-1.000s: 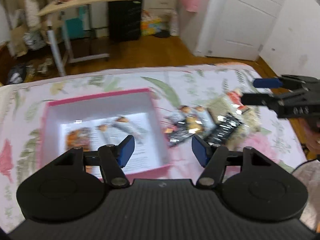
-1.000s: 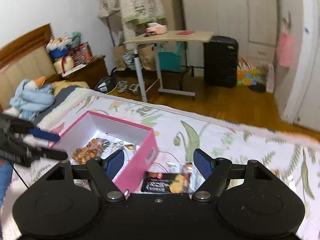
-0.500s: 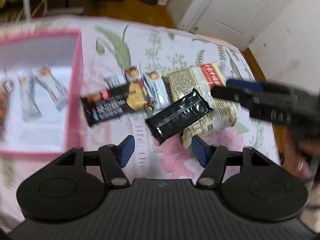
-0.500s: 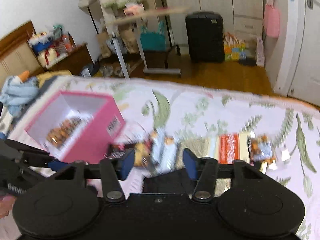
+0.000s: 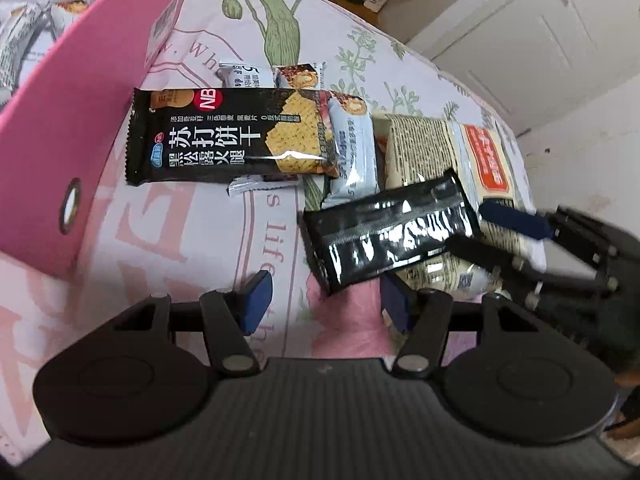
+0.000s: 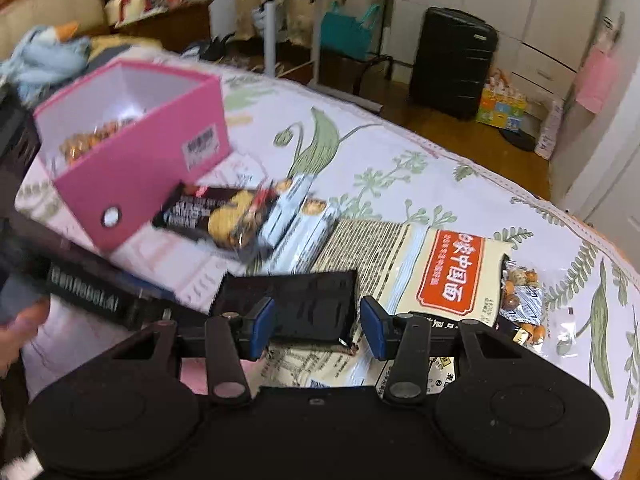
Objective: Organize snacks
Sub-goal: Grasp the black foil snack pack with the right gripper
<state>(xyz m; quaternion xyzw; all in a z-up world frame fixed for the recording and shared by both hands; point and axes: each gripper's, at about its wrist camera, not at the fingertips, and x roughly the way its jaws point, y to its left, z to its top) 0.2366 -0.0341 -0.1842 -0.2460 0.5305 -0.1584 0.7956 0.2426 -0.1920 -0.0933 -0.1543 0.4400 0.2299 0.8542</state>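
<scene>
black packet (image 6: 296, 304) between the downward-tilted right gripper (image 6: 318, 328) pads.

Black tongs (image 5: 326, 304) bear blue pads (image 5: 256, 300), silver pivot screws and ribbed housing.

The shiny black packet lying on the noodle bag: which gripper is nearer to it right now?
Right. The right gripper has its fingers on either side of the shiny black packet's end, not visibly pressing. The left gripper hangs just short of the other end, jaws closing on nothing.
</scene>
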